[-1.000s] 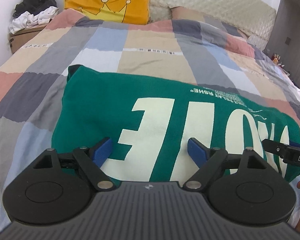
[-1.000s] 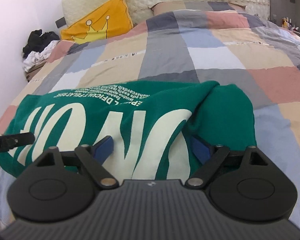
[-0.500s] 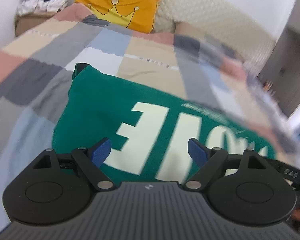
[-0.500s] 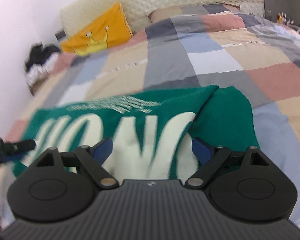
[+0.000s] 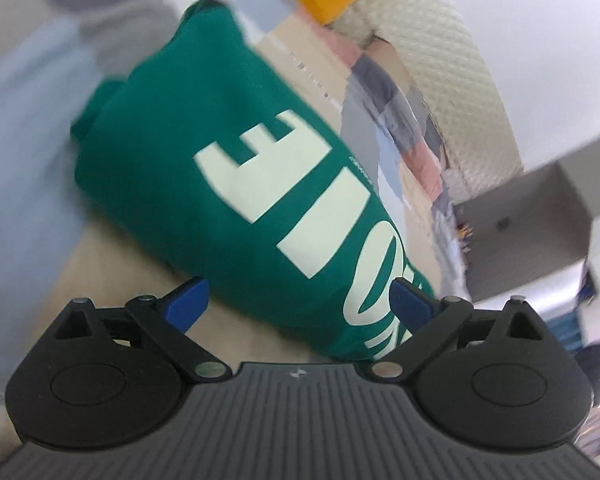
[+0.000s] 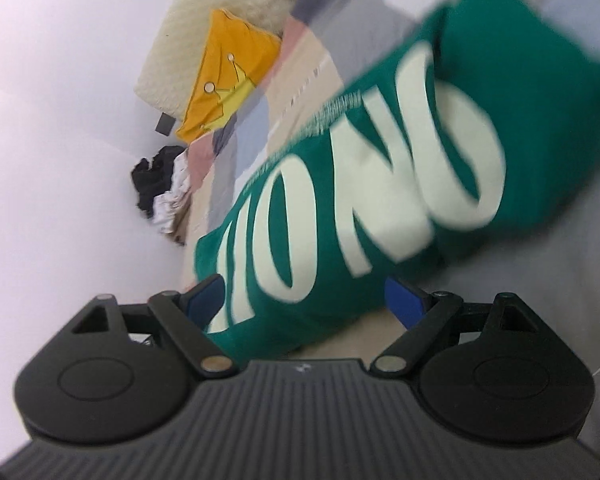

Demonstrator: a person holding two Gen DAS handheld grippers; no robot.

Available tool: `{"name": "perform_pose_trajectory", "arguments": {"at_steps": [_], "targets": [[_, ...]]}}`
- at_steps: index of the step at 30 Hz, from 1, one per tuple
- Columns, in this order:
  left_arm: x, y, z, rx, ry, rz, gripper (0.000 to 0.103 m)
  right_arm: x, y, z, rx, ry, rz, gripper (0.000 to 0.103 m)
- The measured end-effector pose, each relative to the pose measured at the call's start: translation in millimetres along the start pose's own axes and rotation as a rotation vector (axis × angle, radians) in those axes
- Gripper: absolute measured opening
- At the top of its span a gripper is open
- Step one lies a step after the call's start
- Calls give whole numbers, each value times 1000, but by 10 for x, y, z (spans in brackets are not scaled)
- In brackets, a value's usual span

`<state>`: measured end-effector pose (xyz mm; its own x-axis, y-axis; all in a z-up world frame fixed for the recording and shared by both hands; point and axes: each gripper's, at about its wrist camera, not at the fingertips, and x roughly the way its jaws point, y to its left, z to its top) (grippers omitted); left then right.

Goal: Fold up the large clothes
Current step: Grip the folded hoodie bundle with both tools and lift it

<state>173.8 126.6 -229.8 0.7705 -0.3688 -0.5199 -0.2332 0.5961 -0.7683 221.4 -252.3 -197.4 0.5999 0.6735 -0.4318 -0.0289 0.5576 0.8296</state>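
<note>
Bed: a wide bed under a patchwork quilt of grey, beige, pink and pale-blue squares (image 5: pixel 384 92), with a cream quilted headboard (image 5: pixel 452 80) at its far end.
Garment: a large green sweatshirt with big cream block letters (image 5: pixel 228 176) lies on the quilt near the front edge, already folded into a long band; its near hem reaches in between both pairs of fingers.
Cushion: an orange-yellow cushion with a crown motif (image 6: pixel 224 76) leans by the headboard, well apart from the sweatshirt.
Clothes heap: a dark and white pile of clothes (image 6: pixel 160 184) sits off beside the bed against the wall.
Left gripper: the left gripper (image 5: pixel 300 304) has just been opening its jaws; they stand wide and released, astride the hem at the letter-E end, the blue pads not pressing on the cloth.
Right gripper: the right gripper (image 6: pixel 304 300) is spread wide too, the hem between its blue pads, nothing pinched.
Step in hand: judging by the tilted, blurred views, both tools are rolled over and lining up on the near hem for the next fold.
Next move: it calls for sliding each lower finger under the hem, closing on all layers together, then lifting both ends evenly so that the band folds without skewing.
</note>
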Motion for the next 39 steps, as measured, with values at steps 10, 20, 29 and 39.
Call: {"name": "perform_pose_trajectory", "arguments": {"at_steps": [10, 20, 29, 39], "targets": [[438, 504, 61, -364, 58, -84, 99, 249, -356, -34, 243, 24, 24, 90], [456, 867, 108, -542, -19, -104, 98, 319, -490, 21, 350, -31, 8, 93], [597, 885, 213, -522, -49, -71, 98, 167, -690, 71, 450, -166, -22, 103], [642, 847, 347, -520, -77, -36, 91, 83, -887, 177, 519, -288, -55, 103]]}}
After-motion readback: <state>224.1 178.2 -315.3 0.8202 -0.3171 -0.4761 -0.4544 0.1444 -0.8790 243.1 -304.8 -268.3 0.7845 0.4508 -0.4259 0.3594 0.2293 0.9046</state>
